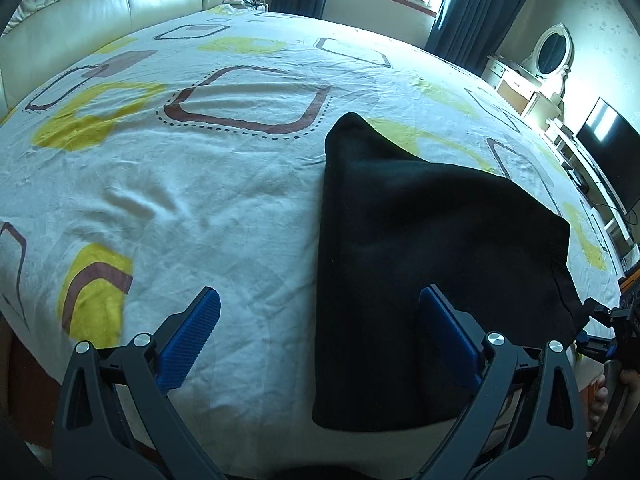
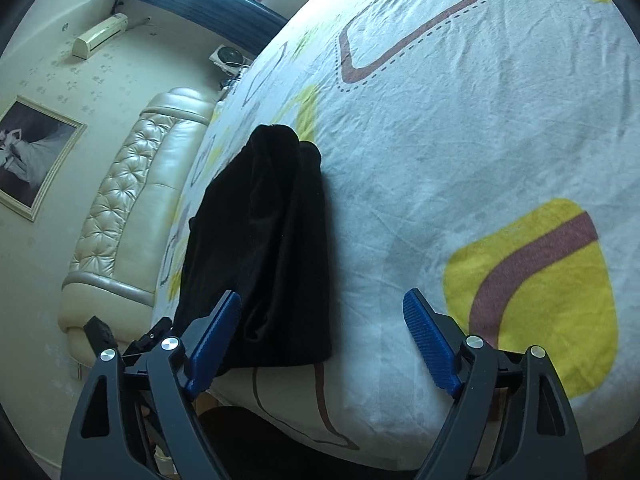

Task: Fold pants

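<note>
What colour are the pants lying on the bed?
Black, plain, no visible pattern. The pants show best in the left wrist view, against the patterned bedsheet.

No text, label, brand, number or sign can be read in either view; nothing legible is shown on any surface.

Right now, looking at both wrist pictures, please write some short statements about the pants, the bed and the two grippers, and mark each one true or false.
1. The black pants lie folded on the patterned bed sheet. True.
2. The left gripper is shut on the pants. False: its jaws stand open and grip nothing.
3. The right gripper is open. True.
4. The pants hang from the headboard. False: they rest on the bed.
5. A dark television stands beside the bed. True.
</note>
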`<state>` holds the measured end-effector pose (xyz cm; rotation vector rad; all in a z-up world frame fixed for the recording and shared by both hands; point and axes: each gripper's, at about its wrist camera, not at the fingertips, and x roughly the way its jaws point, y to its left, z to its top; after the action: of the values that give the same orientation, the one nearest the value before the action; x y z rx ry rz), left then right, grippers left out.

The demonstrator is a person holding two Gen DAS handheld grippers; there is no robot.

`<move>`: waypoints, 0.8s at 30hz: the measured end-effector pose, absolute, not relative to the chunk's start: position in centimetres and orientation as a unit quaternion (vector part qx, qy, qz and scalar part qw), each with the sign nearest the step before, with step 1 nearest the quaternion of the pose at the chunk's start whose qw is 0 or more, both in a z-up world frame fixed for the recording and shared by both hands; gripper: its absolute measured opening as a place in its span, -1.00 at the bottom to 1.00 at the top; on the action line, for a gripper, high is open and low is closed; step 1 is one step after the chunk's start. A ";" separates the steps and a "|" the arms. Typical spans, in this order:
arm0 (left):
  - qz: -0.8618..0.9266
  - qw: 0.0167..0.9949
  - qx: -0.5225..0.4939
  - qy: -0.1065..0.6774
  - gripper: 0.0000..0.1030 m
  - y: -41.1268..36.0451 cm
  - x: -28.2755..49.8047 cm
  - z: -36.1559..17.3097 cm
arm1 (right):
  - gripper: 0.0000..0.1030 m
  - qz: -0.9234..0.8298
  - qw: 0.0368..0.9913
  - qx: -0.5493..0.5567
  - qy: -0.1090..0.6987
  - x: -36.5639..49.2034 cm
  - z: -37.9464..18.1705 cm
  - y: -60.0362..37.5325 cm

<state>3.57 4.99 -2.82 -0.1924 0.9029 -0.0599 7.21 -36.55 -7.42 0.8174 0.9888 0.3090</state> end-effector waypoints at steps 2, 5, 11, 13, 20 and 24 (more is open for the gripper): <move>-0.025 0.896 -0.081 0.435 0.94 4.3 2.3 -2.5 | 0.62 0.120 0.789 0.381 0.467 6.6 -7.1 -36.2; -0.019 0.897 -0.068 0.437 0.94 3.5 0.7 -2.3 | 0.62 0.082 0.798 0.359 0.477 5.5 -6.6 -35.5; -0.013 0.901 -0.063 0.430 0.94 2.6 -2.3 -1.8 | 0.62 0.053 0.837 0.237 0.491 4.2 -4.7 -31.8; -0.014 0.901 -0.060 0.429 0.94 2.4 -2.8 -1.7 | 0.62 0.050 0.848 0.209 0.485 3.6 -4.2 -30.6; -0.012 0.898 -0.056 0.436 0.94 1.4 -3.1 -2.4 | 0.62 0.058 0.869 0.142 0.470 2.7 -3.5 -27.5; -0.009 0.895 -0.059 0.442 0.94 1.0 -3.3 -2.9 | 0.62 0.063 0.873 0.113 0.470 2.4 -3.5 -26.4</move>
<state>-3.30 0.99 -2.86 -0.1227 0.9153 -0.0190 2.45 -26.43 -3.50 0.2370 0.9816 0.1315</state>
